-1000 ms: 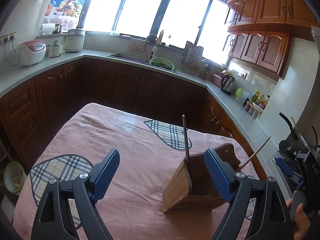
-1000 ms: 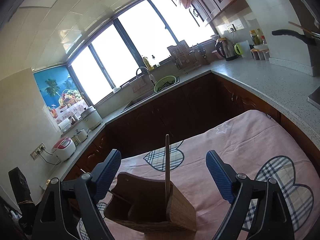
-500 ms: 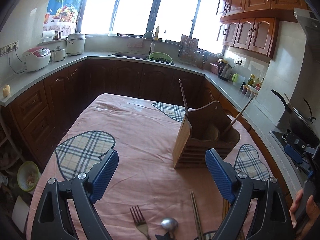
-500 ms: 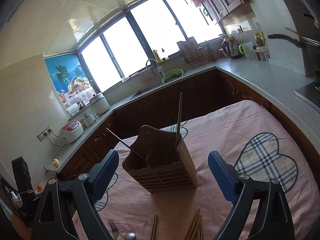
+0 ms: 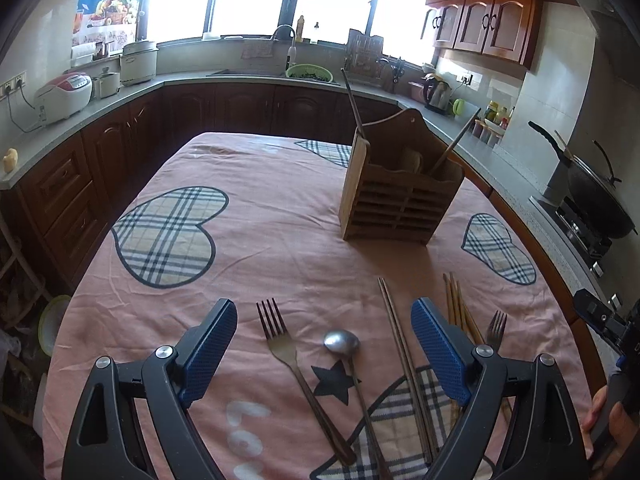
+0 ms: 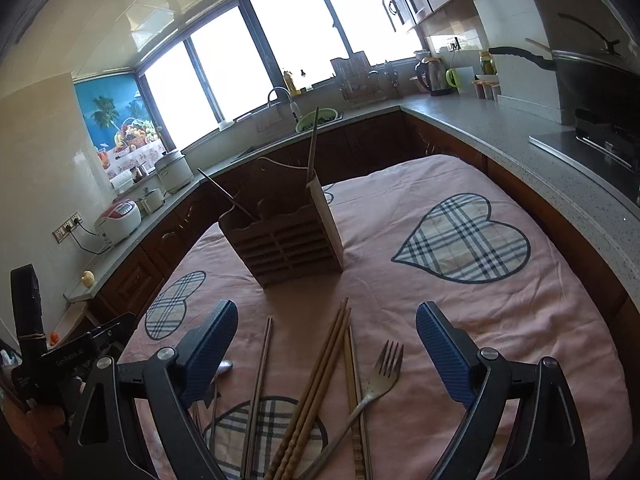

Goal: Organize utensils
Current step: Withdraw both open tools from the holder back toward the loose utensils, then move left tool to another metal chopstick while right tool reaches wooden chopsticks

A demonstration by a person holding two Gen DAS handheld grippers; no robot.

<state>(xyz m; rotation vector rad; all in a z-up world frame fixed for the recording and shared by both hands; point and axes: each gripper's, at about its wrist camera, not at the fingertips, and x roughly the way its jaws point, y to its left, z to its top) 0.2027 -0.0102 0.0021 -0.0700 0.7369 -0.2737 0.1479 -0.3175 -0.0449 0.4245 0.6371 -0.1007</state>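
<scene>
A wooden utensil holder [image 5: 400, 196] [image 6: 286, 236] stands on the pink tablecloth, with two sticks upright in it. My left gripper [image 5: 324, 340] is open and empty, above a fork [image 5: 286, 344] and a spoon [image 5: 344, 344]. Dark chopsticks [image 5: 400, 352] lie just left of its right finger; lighter chopsticks [image 5: 456, 304] and a second fork [image 5: 495, 326] lie beyond that finger. My right gripper [image 6: 326, 344] is open and empty over a bundle of chopsticks [image 6: 320, 368], a dark pair [image 6: 260, 372] and a fork [image 6: 380, 376].
The table [image 5: 280, 216] sits inside a U-shaped kitchen counter [image 5: 120, 92] with a rice cooker [image 5: 64, 94], sink and kettle. A wok [image 5: 596, 200] sits on the stove at right. The other gripper's body shows at each view's edge [image 6: 60, 356].
Both grippers have drawn back and tilted down from the holder. The holder now stands farther away and the forks, spoon and chopsticks on the cloth have come into view below the fingers.
</scene>
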